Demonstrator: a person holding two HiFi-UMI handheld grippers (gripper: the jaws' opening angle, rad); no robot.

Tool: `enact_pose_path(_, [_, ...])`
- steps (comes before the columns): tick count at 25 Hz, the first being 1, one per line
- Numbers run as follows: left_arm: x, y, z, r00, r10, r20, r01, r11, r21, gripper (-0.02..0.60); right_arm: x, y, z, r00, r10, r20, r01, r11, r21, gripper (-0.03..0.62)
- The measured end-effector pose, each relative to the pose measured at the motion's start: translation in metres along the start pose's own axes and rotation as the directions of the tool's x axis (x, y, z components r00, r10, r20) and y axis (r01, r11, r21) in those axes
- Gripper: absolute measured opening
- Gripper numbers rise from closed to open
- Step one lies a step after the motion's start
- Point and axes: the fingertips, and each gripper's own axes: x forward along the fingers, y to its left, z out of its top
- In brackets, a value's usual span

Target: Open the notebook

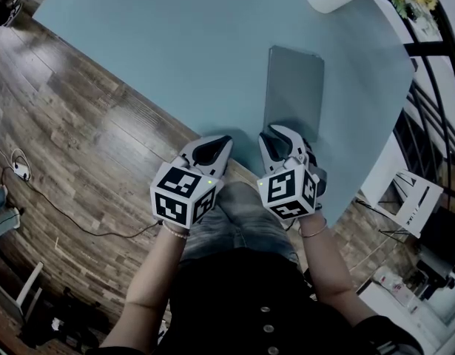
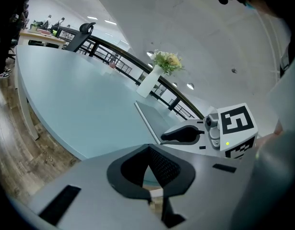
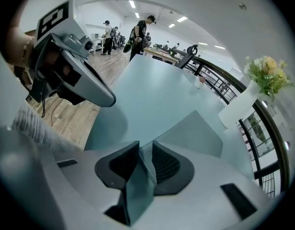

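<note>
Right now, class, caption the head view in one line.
Right gripper at the near edge of a closed notebook on a blue table, left gripper alongside.

Black button-front top (image 1: 227, 302), small round buttons (image 1: 264, 330) down the middle. Faded blue-grey jeans (image 1: 238, 217). Beaded bracelet (image 1: 175, 232) at one wrist, thin bangle (image 1: 314, 234) at the other.

Left gripper (image 1: 217, 143): pale grey moulded shell, two curved jaws lined with black cross-hatched pads (image 2: 167, 169), black rectangular slots (image 2: 61, 204) sunk into the housing. Right gripper (image 1: 276, 136): same build.

Behind each, a white cube with black square markers (image 1: 184, 194) (image 1: 288, 191), with a small green light (image 1: 211, 183) near one corner.
</note>
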Motion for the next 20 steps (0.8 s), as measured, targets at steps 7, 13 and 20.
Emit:
enact_pose_path(7, [0.003,0.000,0.007,1.000,-0.017,-0.004,0.017,1.000,0.009,0.017,0.002,-0.001,0.000,1.000,-0.018,0.002,0.018,0.999,0.030,0.081])
enact_pose_path(13, [0.006,-0.008,0.010,0.999,-0.037,-0.015,0.037,0.999,0.033,0.017,-0.003,-0.001,-0.002,1.000,0.001,0.003,-0.001,0.995,0.096,0.072])
enact_pose_path(20, [0.007,-0.019,0.016,0.998,-0.062,-0.033,0.064,0.996,0.066,0.017,-0.012,-0.004,-0.004,0.995,0.093,0.029,-0.097,0.963,0.251,0.054])
